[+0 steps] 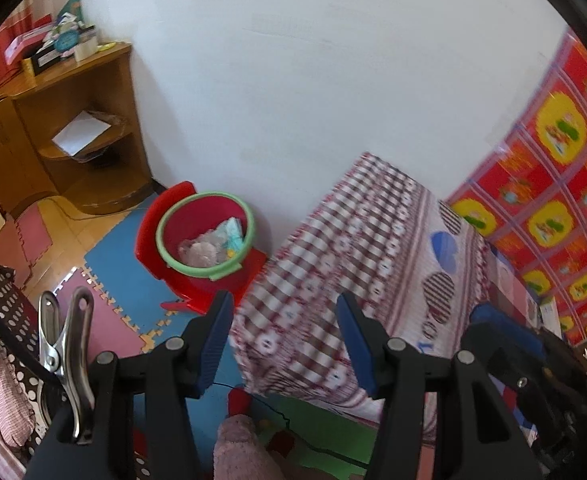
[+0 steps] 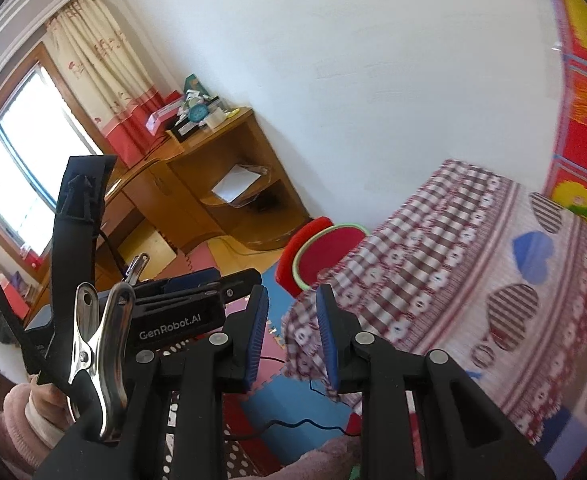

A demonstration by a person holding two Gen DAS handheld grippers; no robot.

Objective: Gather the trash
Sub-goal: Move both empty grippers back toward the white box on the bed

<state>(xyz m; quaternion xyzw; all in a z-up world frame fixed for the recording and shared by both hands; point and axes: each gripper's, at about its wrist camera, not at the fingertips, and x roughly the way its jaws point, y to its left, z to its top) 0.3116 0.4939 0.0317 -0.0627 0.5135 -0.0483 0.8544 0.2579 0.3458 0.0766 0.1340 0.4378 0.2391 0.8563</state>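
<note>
Left view: my left gripper is spread, empty; the bin, trash inside, sits by the bed. Right view: right gripper is narrowly parted, empty. I'd scan the floor before reaching.

The one legible text is "GenRobot.AI", in pale letters on the black body of the left gripper, seen from the right wrist view. The boxes piled on the wooden desk carry printing too small to read. The red and yellow patterned panels are too blurred.
</note>
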